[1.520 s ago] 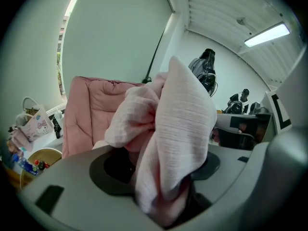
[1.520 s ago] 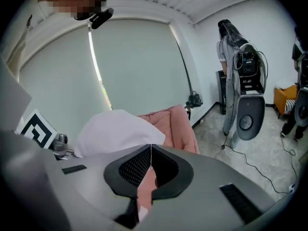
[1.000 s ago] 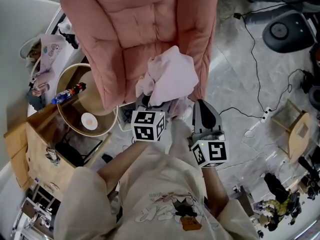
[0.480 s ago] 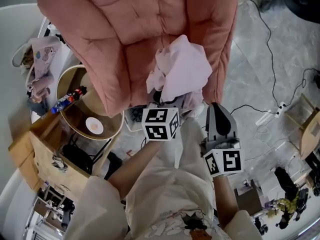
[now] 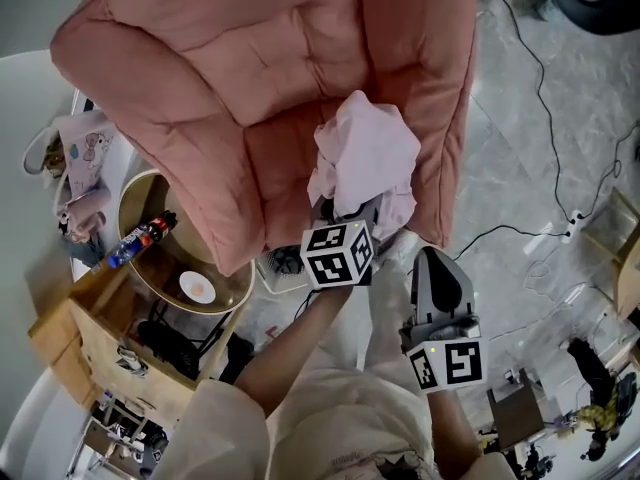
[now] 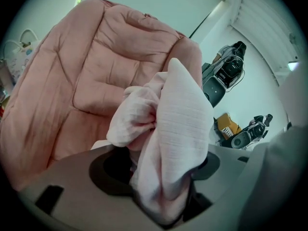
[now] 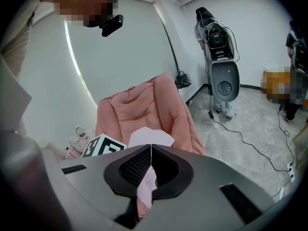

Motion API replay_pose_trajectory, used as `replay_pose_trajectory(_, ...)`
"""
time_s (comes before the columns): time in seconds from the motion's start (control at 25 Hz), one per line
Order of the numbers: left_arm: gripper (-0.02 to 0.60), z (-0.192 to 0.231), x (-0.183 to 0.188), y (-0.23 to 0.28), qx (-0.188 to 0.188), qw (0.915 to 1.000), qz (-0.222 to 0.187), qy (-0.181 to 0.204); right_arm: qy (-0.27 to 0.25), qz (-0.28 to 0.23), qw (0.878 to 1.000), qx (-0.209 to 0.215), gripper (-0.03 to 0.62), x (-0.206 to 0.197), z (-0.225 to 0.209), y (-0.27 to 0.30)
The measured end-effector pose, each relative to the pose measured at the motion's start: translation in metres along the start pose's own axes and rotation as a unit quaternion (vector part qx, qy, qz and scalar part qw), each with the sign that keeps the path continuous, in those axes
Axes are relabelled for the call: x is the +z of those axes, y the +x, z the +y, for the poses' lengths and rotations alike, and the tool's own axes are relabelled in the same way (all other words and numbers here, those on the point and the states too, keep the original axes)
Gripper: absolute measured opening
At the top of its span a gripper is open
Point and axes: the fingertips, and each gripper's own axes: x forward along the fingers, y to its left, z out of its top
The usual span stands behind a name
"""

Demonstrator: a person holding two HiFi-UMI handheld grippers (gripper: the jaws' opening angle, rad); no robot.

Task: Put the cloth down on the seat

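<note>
Left gripper (image 6: 161, 166) clamped on bunched pink cloth (image 5: 365, 153), whose bulk sticks up past jaws. Cloth is over front right of armchair seat cushion (image 5: 285, 163); contact unclear. Seat lies ahead and below left gripper. Right gripper (image 5: 437, 268) jaws together, empty, trailing beyond chair's front edge.

Cloth (image 5: 365, 153) above seat (image 5: 250, 68), perhaps touching, round table (image 5: 163, 274) at left

A studio-like workroom: loose cables (image 7: 241, 132) trailing past a padded armchair (image 5: 250, 78).
</note>
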Motion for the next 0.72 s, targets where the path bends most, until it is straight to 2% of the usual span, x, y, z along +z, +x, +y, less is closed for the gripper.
replay_pose_trajectory(0.24, 0.302, 0.004, -0.005, 0.038, 0.005, 0.9999, 0.010, -0.005, 0.016, 0.005, 1.000, -0.014, 0.023, -0.006, -0.018, 0.000)
replay_pose_trajectory(0.44, 0.302, 0.010, -0.009, 0.074, 0.022, 0.9995, 0.010, 0.017, 0.021, 0.014, 1.000, -0.018, 0.023, -0.014, -0.025, 0.002)
replay_pose_trajectory(0.72, 0.302, 0.015, -0.014, 0.108, 0.031, 0.9992, 0.013, 0.022, 0.027, 0.018, 0.999, -0.022, 0.023, -0.021, -0.033, 0.003)
